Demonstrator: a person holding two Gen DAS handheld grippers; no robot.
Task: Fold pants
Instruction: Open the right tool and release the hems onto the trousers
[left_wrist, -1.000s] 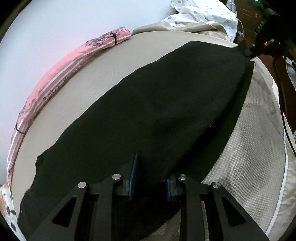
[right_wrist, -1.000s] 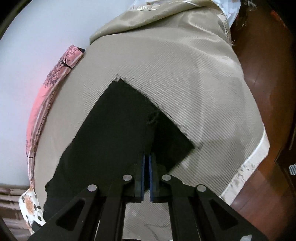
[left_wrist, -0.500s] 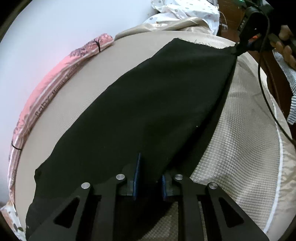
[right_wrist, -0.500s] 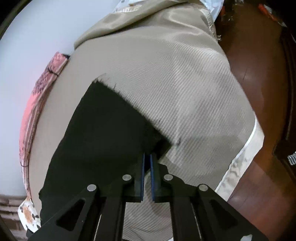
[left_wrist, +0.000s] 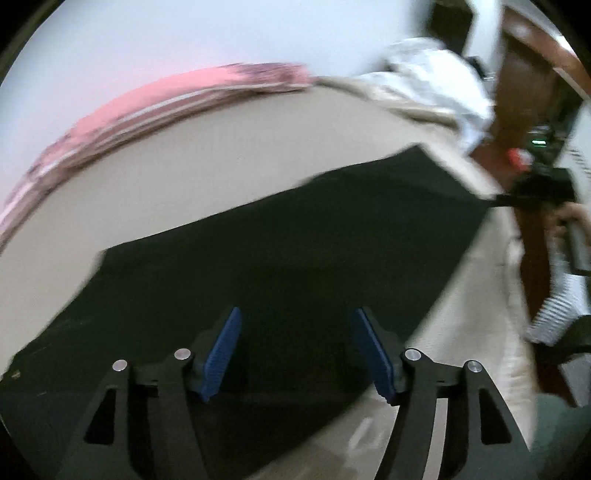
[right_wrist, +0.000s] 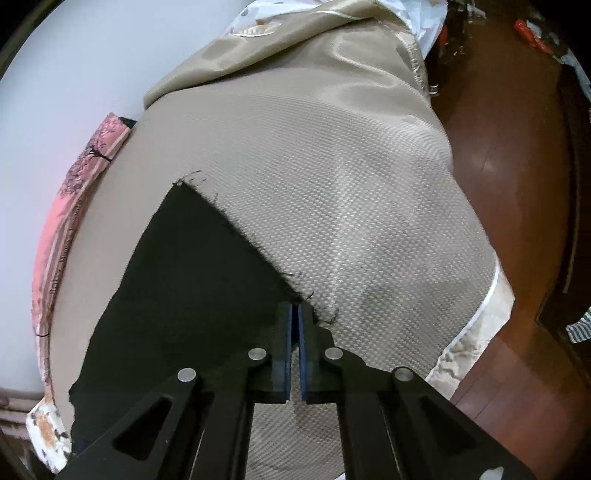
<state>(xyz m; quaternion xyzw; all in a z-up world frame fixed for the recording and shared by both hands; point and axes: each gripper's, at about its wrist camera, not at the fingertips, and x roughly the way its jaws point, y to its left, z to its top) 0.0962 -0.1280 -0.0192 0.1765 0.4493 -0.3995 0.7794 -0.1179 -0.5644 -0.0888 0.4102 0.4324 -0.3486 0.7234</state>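
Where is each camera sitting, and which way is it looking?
Left wrist: it sits on the left gripper, looking down along its fingers at the black pants on the bed. Its jaws are opening with nothing pinched between them. The right gripper and a hand show at the far corner.
Right wrist: it sits on the right gripper, looking down at the pants' frayed end, shut on that corner.
Shared: pants, bed, the pink cloth by the wall.
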